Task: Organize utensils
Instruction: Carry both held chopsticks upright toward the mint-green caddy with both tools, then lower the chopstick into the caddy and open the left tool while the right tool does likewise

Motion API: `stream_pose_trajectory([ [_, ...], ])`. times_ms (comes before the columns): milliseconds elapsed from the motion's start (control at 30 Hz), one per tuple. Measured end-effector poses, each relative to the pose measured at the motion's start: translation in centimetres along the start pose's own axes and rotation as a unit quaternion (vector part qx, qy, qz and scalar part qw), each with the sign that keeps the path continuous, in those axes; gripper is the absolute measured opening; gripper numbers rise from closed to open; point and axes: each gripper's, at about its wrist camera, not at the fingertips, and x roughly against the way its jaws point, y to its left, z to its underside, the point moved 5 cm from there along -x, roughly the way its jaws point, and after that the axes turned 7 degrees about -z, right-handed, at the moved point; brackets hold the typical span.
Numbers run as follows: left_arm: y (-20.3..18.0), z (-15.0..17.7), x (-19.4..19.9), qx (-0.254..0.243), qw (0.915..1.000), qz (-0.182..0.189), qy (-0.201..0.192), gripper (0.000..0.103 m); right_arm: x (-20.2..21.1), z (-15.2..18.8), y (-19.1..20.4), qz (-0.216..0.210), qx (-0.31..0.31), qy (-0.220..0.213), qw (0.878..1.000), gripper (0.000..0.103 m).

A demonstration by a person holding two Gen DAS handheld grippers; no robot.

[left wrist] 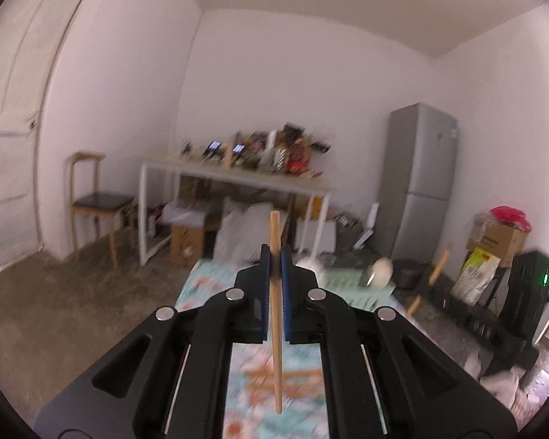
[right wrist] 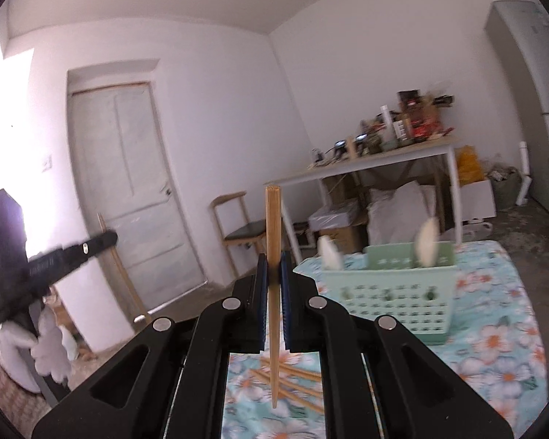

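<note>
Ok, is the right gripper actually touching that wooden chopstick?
Touching. The right wrist view shows the right gripper with both blue pads pressed against the upright wooden chopstick, no gap showing on either side.

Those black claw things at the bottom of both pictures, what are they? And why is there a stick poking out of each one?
They are grabbers that a person holds, one in each hand. A small round-eyed camera sits on each, so each picture looks out along its own claw. The left gripper pinches one wooden chopstick. The right gripper pinches another chopstick. Below lies a flowery tablecloth with loose chopsticks on it. The green basket holds white spoons.
</note>
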Motion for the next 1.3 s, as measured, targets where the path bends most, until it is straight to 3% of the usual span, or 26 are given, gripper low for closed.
stream_pose_trajectory([
  [233, -6.3, -7.2, -3.3, 0.009, 0.9937, 0.078, -0.079, 0.005, 3.6, -2.8, -2.7, 0.025, -0.001, -0.04, 0.999, 0.007],
  [400, -9.9, -8.9, -8.9, 0.021, 0.991, 0.102, -0.084, 0.005, 5.1, -4.1, -4.3, 0.034, -0.003, -0.057, 0.998, 0.007],
  [633, -13.6, -5.8, -16.9, 0.001, 0.9953, 0.086, -0.044, 0.005, 5.4, -4.8, -6.9, 0.042, -0.014, -0.059, 0.997, 0.007],
  [800, -13.7, -1.6, -21.5, 0.004, 0.9973, 0.072, 0.014, 0.005, 5.1, -4.6, -8.4, 0.052, -0.017, -0.048, 0.997, 0.007],
  [900, -13.0, -0.2, -22.4, 0.013, 0.9967, 0.071, 0.039, 0.021, 4.9, -5.0, -9.2, 0.057, -0.016, -0.048, 0.997, 0.007],
  [967, -12.2, -0.2, -22.3, 0.024, 0.9966, 0.068, 0.039, 0.038, 4.7, -5.6, -9.5, 0.055, -0.014, -0.052, 0.997, 0.007],
  [1067, -11.1, -1.0, -21.4, 0.036, 0.997, 0.064, 0.023, 0.05, 4.6, -7.0, -9.6, 0.052, -0.003, -0.061, 0.997, 0.007],
  [1300, -7.8, -2.4, -15.8, 0.076, 0.9961, 0.044, -0.012, 0.062, 3.6, -12.2, -8.3, 0.033, 0.038, -0.097, 0.994, 0.007],
])
